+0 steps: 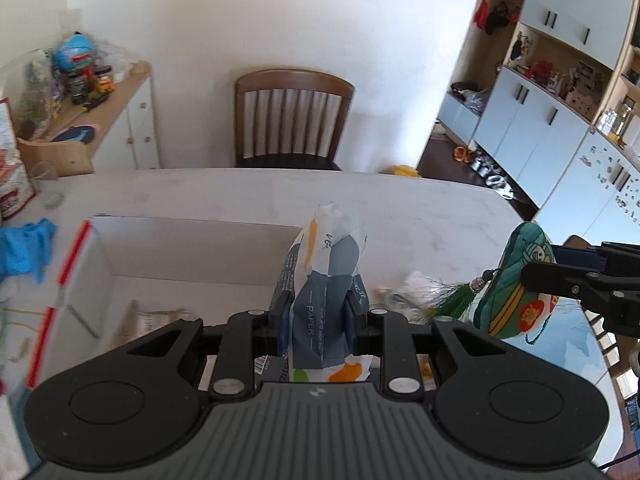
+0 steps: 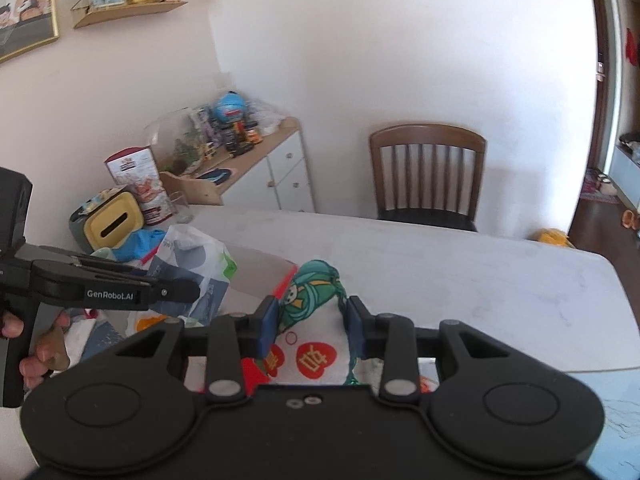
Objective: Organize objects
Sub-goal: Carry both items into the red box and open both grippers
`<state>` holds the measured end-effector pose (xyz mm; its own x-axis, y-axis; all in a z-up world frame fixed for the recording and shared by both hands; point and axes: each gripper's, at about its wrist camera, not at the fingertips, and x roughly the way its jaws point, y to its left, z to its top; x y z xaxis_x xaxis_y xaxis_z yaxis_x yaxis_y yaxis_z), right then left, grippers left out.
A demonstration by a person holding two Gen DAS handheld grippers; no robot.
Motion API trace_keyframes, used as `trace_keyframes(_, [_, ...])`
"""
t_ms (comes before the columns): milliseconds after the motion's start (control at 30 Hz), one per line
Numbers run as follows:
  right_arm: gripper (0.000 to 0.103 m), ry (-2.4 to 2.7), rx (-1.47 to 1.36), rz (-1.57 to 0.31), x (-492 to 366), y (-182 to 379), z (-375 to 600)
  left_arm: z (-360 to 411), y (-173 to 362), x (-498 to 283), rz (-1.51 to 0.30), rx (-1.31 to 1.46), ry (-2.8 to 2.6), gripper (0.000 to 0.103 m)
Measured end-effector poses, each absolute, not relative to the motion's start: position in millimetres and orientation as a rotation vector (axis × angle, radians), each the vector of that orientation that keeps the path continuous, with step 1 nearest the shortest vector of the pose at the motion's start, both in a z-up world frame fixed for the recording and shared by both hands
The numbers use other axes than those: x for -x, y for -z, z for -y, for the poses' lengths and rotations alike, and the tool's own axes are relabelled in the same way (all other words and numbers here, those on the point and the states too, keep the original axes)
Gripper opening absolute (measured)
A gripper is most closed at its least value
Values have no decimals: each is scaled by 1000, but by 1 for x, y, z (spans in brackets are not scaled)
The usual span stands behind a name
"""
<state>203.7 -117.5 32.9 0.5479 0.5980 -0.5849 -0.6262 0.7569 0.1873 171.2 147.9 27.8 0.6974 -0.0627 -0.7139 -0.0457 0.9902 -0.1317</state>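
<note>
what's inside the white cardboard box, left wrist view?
In the cardboard box, some crumpled brownish paper or packaging lies on the bottom. The left gripper, shut on the tissue pack, covers the box's near right part, so anything there is hidden.

The pale marble-look tabletop point(image 1: 240, 196) lies bare from eleven through two o'clock in the left wrist view, open passage up to the brown slatted wooden chair point(image 1: 292, 120) at twelve. At nine to ten o'clock the open white cardboard box with red-striped edge point(image 1: 80, 264) stands as a wall, though its inside is mostly free. Farther out at nine, a crumpled blue glove point(image 1: 24, 248) and a clear drinking glass point(image 1: 44, 176) crowd the table's edge. At three o'clock the green embroidered fabric pouch with tassel point(image 1: 516, 280) hangs in the way. In the right wrist view, the tabletop from one to three o'clock is clear.
</note>
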Motion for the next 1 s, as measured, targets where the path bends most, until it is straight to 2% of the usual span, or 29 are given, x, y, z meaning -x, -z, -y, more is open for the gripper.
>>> trace_keyframes(467, [35, -809, 114, -661, -198, -35, 6, -239, -25, -175, -805, 101, -62, 25])
trace_keyframes(1000, [35, -755, 324, -741, -222, 39, -81, -258, 35, -239, -883, 41, -41, 25])
